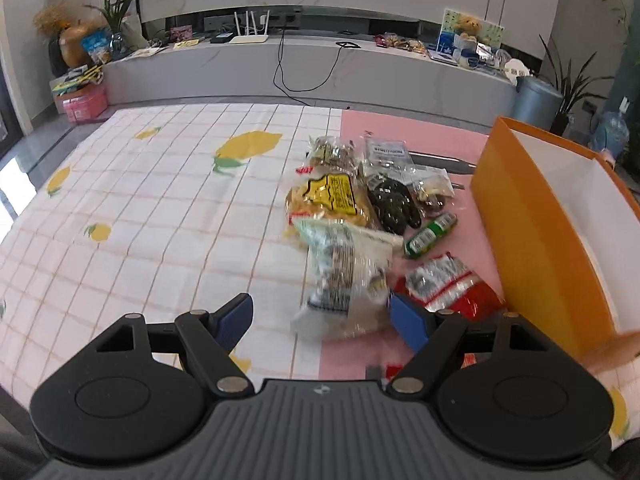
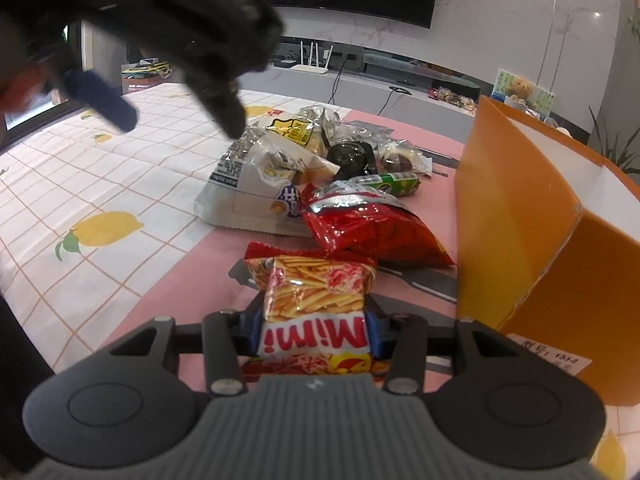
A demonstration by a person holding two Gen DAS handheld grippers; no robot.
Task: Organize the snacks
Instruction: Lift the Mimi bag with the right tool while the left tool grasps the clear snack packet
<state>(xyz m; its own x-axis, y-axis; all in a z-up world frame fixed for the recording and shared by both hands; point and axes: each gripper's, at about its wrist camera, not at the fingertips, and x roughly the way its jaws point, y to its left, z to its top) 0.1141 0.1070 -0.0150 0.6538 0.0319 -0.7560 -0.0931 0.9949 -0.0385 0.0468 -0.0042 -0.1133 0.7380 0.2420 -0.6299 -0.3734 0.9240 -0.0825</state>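
little appears sorted: the orange box (image 2: pixel 516 216) shows bare white inside where visible, and the snack pile (image 1: pixel 360 216) lies beside it on the table. the right gripper (image 2: pixel 316 332) is clamped on a mimi packet (image 2: pixel 316 304) near the box; the left gripper (image 1: pixel 320 316) hangs wide open and empty over a white bag (image 1: pixel 344 280). the box floor is hidden, and motion blur muddies the labels.

Snack pile (image 1: pixel 360 224) beside orange box (image 1: pixel 532 216)

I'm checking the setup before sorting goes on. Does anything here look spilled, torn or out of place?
Nothing looks spilled or torn. The snack packets lie in a loose overlapping heap beside the orange box, unsorted. The right gripper holds the Mimi packet; the left gripper is open.
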